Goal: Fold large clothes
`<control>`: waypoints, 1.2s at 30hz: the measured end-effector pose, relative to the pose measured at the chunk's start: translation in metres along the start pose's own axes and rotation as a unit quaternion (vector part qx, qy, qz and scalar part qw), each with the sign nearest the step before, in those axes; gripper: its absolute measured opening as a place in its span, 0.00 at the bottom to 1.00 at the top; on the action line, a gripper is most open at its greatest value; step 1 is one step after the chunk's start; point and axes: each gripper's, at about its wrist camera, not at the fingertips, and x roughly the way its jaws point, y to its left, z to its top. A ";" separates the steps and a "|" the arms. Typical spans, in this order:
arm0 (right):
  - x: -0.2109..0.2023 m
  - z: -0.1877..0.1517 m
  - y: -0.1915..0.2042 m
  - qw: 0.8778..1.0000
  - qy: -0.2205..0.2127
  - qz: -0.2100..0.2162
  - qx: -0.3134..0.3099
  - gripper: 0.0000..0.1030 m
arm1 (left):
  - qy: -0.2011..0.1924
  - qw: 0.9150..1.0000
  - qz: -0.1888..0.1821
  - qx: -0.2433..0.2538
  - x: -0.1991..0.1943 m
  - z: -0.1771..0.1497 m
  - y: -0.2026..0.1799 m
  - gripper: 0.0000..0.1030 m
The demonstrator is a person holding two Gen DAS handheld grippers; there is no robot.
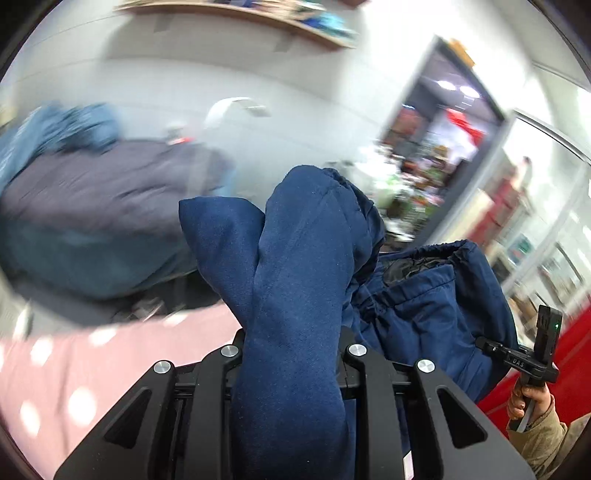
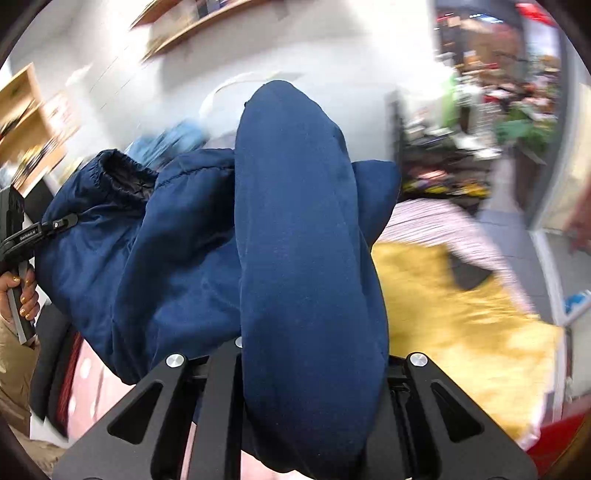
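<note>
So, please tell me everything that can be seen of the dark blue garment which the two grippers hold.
The dark blue garment looks like soft, fleece-like cloth outside, with a black quilted lining showing inside an elastic, gathered opening. It hangs bunched and crumpled in the air, not flat. The left gripper and the right gripper each clamp a thick fold of it, which bulges forward past the fingers. Below it lie a pink dotted cloth and a yellow cloth.

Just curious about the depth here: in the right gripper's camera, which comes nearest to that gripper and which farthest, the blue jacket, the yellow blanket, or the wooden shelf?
1. Blue jacket: clamped in the right gripper.
2. Yellow blanket: lower right.
3. Wooden shelf: upper left, on the wall.
</note>
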 end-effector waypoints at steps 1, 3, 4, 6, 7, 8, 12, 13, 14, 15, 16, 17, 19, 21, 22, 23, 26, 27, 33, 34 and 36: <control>-0.017 0.001 -0.026 0.999 -0.013 -0.025 0.020 0.14 | 0.004 1.000 -0.016 0.011 0.017 0.007 -0.016 0.21; -0.037 -0.003 -0.059 0.997 -0.029 -0.060 0.043 0.14 | 0.022 0.998 -0.055 0.024 0.065 0.018 -0.047 0.21; -0.047 -0.009 -0.086 0.993 -0.035 -0.088 0.066 0.14 | 0.035 0.997 -0.071 0.024 0.090 0.019 -0.058 0.21; -0.057 -0.025 -0.128 0.986 -0.037 -0.119 0.114 0.15 | 0.061 0.994 -0.092 0.020 0.136 0.017 -0.074 0.22; -0.061 -0.034 -0.141 0.982 -0.037 -0.132 0.131 0.15 | 0.088 0.990 -0.105 0.017 0.175 0.011 -0.085 0.22; -0.058 -0.044 -0.162 0.977 -0.031 -0.145 0.155 0.15 | 0.109 0.988 -0.109 0.020 0.199 0.003 -0.093 0.22; -0.032 -0.098 -0.234 0.953 0.028 -0.163 0.256 0.15 | 0.209 0.973 -0.083 0.053 0.303 -0.042 -0.117 0.22; -0.022 -0.113 -0.246 0.947 0.039 -0.167 0.273 0.15 | 0.219 0.972 -0.063 0.066 0.317 -0.051 -0.117 0.23; -0.016 -0.127 -0.256 0.942 0.043 -0.168 0.288 0.16 | 0.225 0.970 -0.040 0.079 0.329 -0.059 -0.119 0.24; -0.011 -0.135 -0.261 0.938 0.043 -0.163 0.302 0.16 | 0.232 0.969 -0.024 0.079 0.343 -0.066 -0.114 0.27; -0.005 -0.145 -0.269 0.933 0.044 -0.154 0.321 0.17 | 0.239 0.969 -0.022 0.066 0.350 -0.066 -0.106 0.28; -0.001 -0.153 -0.276 0.930 0.044 -0.145 0.334 0.19 | 0.246 0.968 -0.022 0.049 0.356 -0.067 -0.095 0.32; 0.003 -0.166 -0.290 0.922 0.042 -0.124 0.364 0.20 | 0.262 0.964 -0.021 0.026 0.365 -0.072 -0.076 0.40; 0.009 -0.174 -0.302 0.917 0.039 -0.110 0.382 0.23 | 0.271 0.962 -0.015 0.032 0.373 -0.068 -0.074 0.52; 0.016 -0.172 -0.304 0.916 0.039 -0.108 0.385 0.24 | 0.273 0.961 -0.007 0.035 0.378 -0.068 -0.073 0.57; 0.020 -0.175 -0.308 0.912 0.038 -0.102 0.395 0.27 | 0.273 0.961 -0.002 0.034 0.377 -0.071 -0.072 0.66; 0.028 -0.193 -0.320 0.882 0.030 -0.064 0.466 0.35 | 0.279 0.960 0.009 0.002 0.389 -0.071 -0.061 0.82; 0.032 -0.201 -0.327 0.871 0.028 -0.048 0.489 0.38 | 0.280 0.960 0.007 -0.011 0.394 -0.071 -0.056 0.82; 0.029 -0.211 -0.334 0.857 0.011 -0.021 0.515 0.56 | 0.246 0.969 -0.011 -0.027 0.370 -0.049 -0.055 0.83; 0.026 -0.215 -0.335 0.848 0.003 -0.011 0.530 0.57 | 0.237 0.971 -0.018 -0.038 0.361 -0.042 -0.051 0.84; 0.024 -0.216 -0.338 0.842 -0.002 -0.004 0.539 0.57 | 0.209 0.975 -0.016 -0.074 0.338 -0.026 -0.036 0.89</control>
